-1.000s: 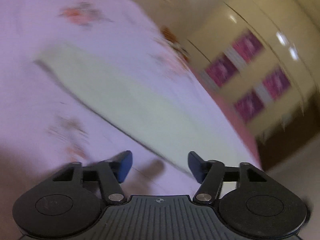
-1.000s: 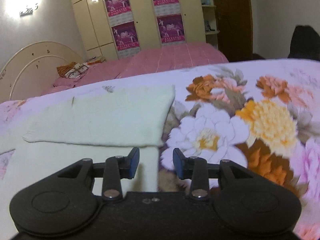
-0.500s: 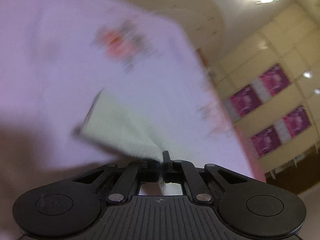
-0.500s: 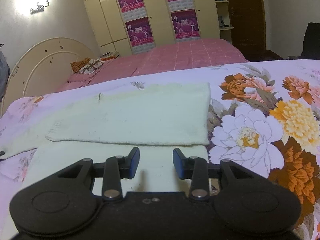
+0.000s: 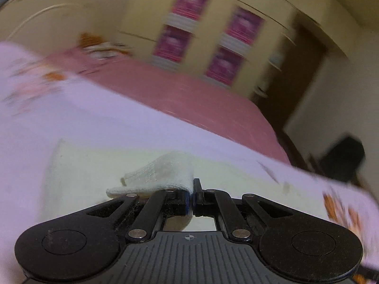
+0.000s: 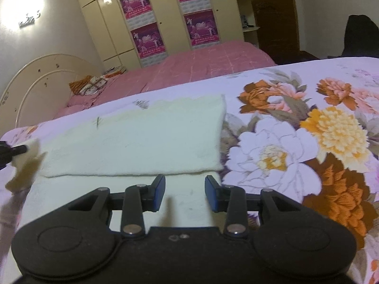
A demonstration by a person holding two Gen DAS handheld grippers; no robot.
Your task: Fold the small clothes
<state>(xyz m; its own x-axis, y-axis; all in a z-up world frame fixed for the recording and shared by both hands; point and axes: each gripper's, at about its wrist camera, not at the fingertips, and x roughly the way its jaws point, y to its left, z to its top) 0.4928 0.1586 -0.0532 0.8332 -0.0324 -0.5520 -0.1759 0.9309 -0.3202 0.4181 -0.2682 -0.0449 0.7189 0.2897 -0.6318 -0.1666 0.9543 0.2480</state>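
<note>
Now left tongs [image 5: 191,197] clamped on cloth [image 5: 161,175]

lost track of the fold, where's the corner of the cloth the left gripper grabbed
The corner is pinched in the shut left gripper, lifted off the rest of the cloth. In the right wrist view it shows at the far left edge, above the floral sheet.

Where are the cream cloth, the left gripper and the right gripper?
cream cloth [image 6: 142,142]: right wrist view, middle of folded upper layer.
left gripper [image 5: 191,197]: left wrist view, between fingertips shut on the cloth's corner.
right gripper [image 6: 184,193]: right wrist view, gap between open fingertips.
</note>
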